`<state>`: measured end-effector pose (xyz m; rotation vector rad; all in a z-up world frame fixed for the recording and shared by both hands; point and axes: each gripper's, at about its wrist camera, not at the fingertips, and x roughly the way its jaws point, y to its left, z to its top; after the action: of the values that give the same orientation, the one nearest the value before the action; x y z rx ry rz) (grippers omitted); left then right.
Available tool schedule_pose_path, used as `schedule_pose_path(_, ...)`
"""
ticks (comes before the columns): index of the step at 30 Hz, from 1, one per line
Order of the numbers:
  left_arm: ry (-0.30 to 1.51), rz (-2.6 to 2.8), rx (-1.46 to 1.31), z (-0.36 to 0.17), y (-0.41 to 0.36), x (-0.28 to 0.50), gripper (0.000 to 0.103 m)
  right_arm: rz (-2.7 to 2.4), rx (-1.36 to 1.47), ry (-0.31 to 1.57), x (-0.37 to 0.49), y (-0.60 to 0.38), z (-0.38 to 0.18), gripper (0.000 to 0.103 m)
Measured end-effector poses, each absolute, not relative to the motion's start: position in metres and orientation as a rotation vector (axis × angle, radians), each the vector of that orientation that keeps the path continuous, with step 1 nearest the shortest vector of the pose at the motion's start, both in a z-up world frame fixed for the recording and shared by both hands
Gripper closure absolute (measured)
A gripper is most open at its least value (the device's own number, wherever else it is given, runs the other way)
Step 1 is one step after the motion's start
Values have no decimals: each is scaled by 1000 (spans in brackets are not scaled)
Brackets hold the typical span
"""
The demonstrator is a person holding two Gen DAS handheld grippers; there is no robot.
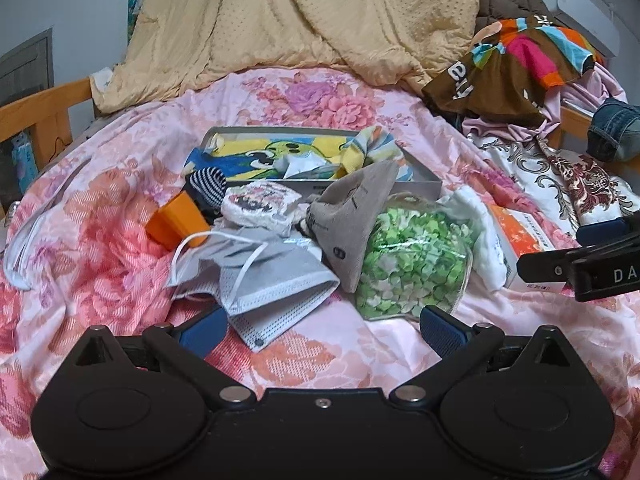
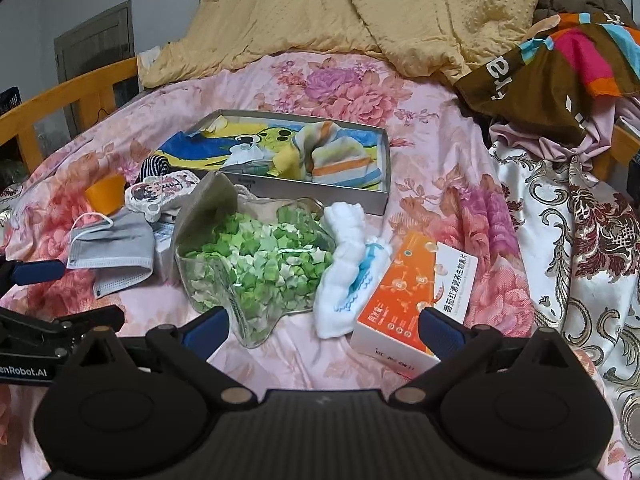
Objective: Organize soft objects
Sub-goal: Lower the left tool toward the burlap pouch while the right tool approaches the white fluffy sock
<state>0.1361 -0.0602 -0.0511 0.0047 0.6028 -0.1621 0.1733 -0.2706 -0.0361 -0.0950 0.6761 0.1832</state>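
Where the grey pouch [image 1: 352, 220] drapes, the star jar [image 1: 416, 260] hides.

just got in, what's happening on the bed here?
A person holds a gripper in each hand over a floral bedspread, sorting soft items. Both the left gripper and right gripper are open and hold nothing. A grey box already contains a cartoon towel and a striped cloth. Loose in front of it: a grey face mask, a grey pouch, a white cloth, a clear container of green paper stars and an orange carton.
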Motion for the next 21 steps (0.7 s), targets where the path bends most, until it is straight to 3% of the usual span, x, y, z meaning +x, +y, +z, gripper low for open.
schedule_pose_path(21,649,-94,-20,-60,-52,135,1,197,-111,704,176,-268,-41,0)
